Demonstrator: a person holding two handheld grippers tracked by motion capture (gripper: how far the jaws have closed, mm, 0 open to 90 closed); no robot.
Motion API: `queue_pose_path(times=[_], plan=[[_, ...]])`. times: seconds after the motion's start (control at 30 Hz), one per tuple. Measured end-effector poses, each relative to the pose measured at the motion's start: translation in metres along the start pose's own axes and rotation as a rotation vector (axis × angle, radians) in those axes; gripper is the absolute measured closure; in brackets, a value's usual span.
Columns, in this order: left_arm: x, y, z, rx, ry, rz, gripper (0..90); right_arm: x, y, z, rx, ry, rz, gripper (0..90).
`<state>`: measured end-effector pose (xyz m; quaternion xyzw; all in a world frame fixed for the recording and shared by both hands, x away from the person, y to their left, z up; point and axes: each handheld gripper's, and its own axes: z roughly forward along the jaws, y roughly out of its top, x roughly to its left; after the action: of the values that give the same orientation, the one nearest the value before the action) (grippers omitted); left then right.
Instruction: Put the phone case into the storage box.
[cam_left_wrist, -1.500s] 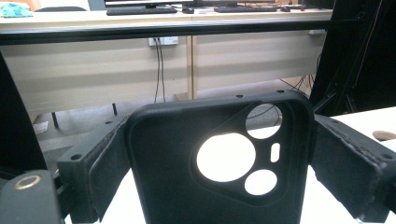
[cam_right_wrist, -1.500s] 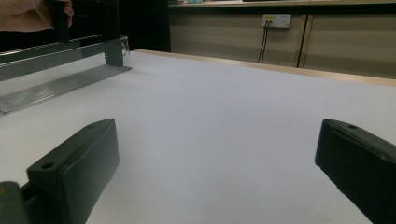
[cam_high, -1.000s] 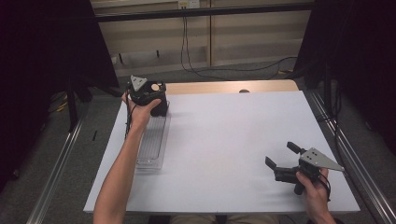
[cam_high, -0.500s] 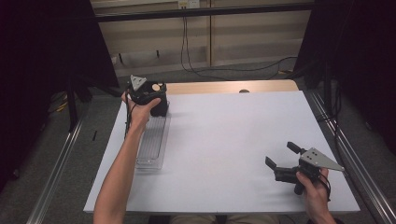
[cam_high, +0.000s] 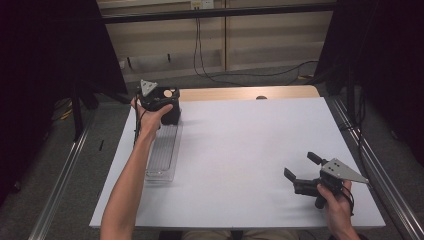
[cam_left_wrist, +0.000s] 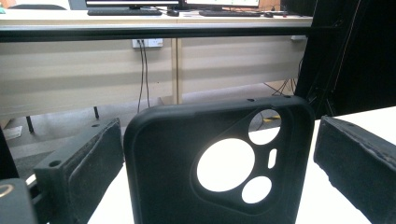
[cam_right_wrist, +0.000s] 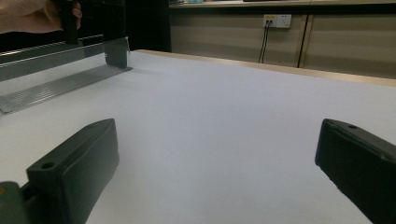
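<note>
Left tongs (cam_left_wrist: 219, 154) spread wide, black phone case (cam_left_wrist: 219, 163) upright between jaws, untouched, clear tray (cam_high: 162, 152) left of frame, right tongs (cam_high: 302, 167) spread, empty, lower right above white worktop (cam_high: 240, 150).

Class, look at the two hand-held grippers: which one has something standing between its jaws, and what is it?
The left hand-held gripper, at the table's far left by the clear tray. A black phone case stands between its open jaws. The right hand-held gripper has bare white tabletop between its jaws.

Left gripper (cam_high: 161, 102) held over far end of clear tray (cam_high: 162, 152) near table (cam_high: 240, 145) left edge. Right gripper (cam_high: 301, 173) near front-right corner, jaws spread, resting low.
</note>
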<state>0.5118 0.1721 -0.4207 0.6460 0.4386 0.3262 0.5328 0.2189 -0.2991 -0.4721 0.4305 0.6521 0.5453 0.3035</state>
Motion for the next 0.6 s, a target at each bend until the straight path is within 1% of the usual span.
queue_pose_path(times=[0.03,0.07,0.1,0.13,0.17,0.2,0.33,0.37,0.4,0.5,0.53,0.57,0.6], plan=[[0.0,0.0011,-0.001,0.012,0.008,0.008,2.1,0.0001,0.0,0.0,0.0,0.0,0.0,0.0],[0.0005,0.0014,-0.0008,-0.003,-0.005,0.004,2.1,0.0004,0.0,-0.0001,0.0,0.0,0.002,0.0],[0.0004,0.0023,-0.0011,-0.005,-0.004,0.005,2.0,0.0004,0.0,0.0,0.001,0.001,0.001,0.0],[0.0001,0.0033,-0.0022,0.004,0.0,0.007,2.0,0.0007,-0.0001,0.0003,0.0,-0.002,0.0,0.0],[0.0013,0.004,-0.0023,-0.003,-0.011,0.019,2.0,0.0007,-0.0001,0.0004,-0.001,-0.004,0.001,0.0],[0.0008,0.0046,-0.0024,-0.009,-0.018,0.01,1.9,0.0005,0.0001,0.0001,0.001,0.0,0.002,0.0],[0.0006,0.0058,-0.0037,-0.003,-0.025,0.023,1.8,0.0006,0.0001,-0.0001,0.0,0.0,0.001,0.0],[0.0011,0.0057,-0.0038,-0.007,-0.033,0.026,1.8,0.0008,0.0,0.0002,-0.002,-0.002,0.002,0.0],[0.0007,0.0057,-0.0035,-0.012,-0.038,0.019,1.8,0.0006,0.0001,-0.0002,0.001,0.0,0.001,0.0],[0.0003,0.0069,-0.0044,-0.014,-0.046,0.037,1.8,0.0009,0.0,0.0003,-0.001,-0.003,0.0,0.0],[0.0,0.0071,-0.0042,-0.023,-0.054,0.032,1.8,0.0009,0.0,0.0003,-0.001,-0.003,0.0,0.0],[-0.0001,0.0075,-0.0046,-0.024,-0.055,0.036,1.8,0.0009,0.0,0.0003,-0.001,-0.002,0.0,0.0],[-0.0008,0.0087,-0.0051,-0.026,-0.044,0.03,1.8,0.0009,0.0,0.0002,0.0,-0.004,0.001,0.0]])
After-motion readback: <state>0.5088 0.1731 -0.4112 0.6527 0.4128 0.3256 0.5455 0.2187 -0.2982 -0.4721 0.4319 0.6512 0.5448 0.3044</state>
